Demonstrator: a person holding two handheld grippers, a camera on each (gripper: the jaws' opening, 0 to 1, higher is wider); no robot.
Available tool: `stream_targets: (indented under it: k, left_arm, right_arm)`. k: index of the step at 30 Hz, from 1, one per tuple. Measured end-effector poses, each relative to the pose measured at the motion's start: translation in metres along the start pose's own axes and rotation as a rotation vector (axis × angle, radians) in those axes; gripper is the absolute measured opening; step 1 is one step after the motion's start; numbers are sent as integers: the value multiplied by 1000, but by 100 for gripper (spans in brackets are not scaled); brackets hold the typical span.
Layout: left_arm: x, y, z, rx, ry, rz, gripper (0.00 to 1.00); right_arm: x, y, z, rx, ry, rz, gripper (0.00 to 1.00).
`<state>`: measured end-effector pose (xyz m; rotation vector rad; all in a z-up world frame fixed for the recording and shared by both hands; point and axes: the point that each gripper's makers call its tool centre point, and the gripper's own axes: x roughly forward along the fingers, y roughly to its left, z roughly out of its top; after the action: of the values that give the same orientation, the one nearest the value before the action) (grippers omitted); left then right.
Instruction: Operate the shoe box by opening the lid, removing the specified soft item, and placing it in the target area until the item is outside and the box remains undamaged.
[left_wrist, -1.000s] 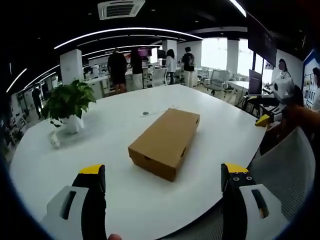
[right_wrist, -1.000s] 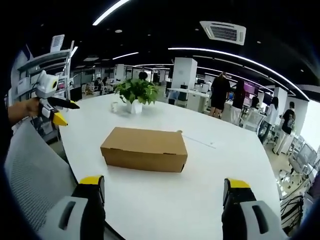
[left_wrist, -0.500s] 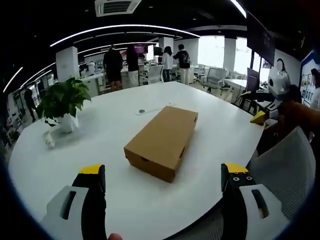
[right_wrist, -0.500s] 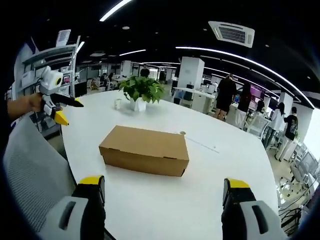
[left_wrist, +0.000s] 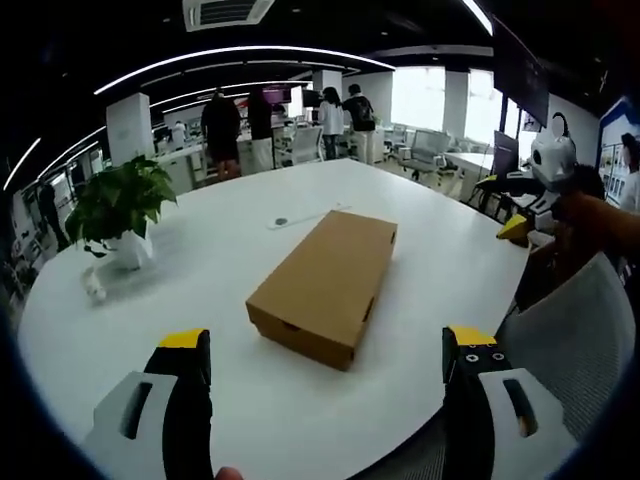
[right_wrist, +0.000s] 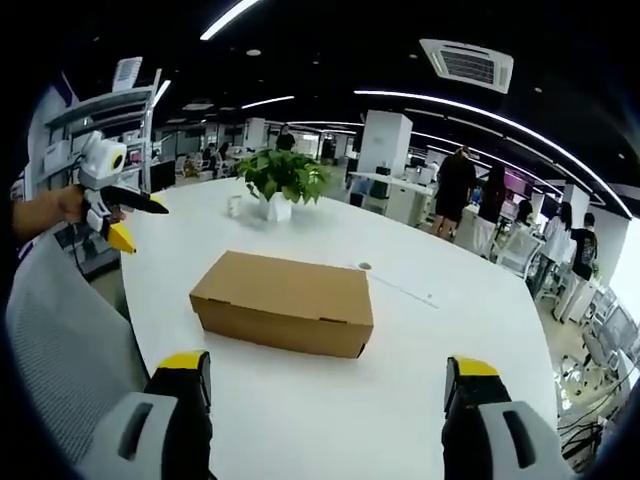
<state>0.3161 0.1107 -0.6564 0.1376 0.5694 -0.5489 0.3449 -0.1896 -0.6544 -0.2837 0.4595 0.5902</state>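
Closing in slightly on the closed shoe box (left_wrist: 323, 283) on the white table (left_wrist: 200, 260), both open hand-held grippers (left_wrist: 325, 365) (right_wrist: 325, 385) approach, lid-lifting likely next.

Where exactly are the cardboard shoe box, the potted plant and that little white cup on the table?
Shoe box (left_wrist: 325, 275): left gripper view, middle of its closed lid.
Potted plant (right_wrist: 282, 177): right gripper view, on its green leaves.
Small white cup (right_wrist: 235, 206): right gripper view, on its side wall, just left of the plant's pot.
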Motion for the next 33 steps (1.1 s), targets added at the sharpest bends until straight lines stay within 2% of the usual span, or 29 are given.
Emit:
stream_targets:
  k: [8, 21, 33]
  left_arm:
    - [5, 1, -1, -11, 5, -1, 100]
    - [13, 1, -1, 28, 19, -20, 100]
    - [22, 2, 1, 7, 31, -18, 100]
  right_arm:
    - [6, -8, -1, -2, 5, 12, 97]
    - [18, -19, -5, 4, -7, 39, 95]
    - [30, -18, -16, -46, 34, 71, 95]
